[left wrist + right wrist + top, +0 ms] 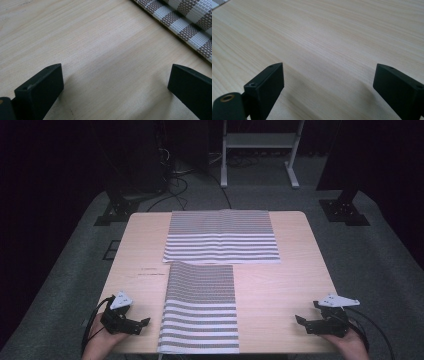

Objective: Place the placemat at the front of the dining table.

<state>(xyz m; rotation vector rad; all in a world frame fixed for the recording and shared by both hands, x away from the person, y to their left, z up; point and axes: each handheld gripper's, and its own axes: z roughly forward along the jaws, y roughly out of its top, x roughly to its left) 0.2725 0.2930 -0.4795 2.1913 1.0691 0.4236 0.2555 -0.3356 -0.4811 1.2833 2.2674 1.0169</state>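
Two striped grey-and-white woven mats lie on the light wooden table (280, 285). The far mat (221, 236) lies flat and wide at the back middle. The near mat (200, 307) runs lengthwise to the front edge, between my hands. My left gripper (141, 324) rests low at the front left, open and empty, just left of the near mat; in its own view the left gripper (116, 86) has the mat's edge (185, 22) at the upper right. My right gripper (301, 322) sits at the front right, open over bare wood, jaws wide apart (328, 83).
Beyond the table stands a white metal frame (257, 150) on grey carpet, with dark stand bases (344, 210) and cables (172, 185) at the back. Bare wood lies on both sides of the near mat.
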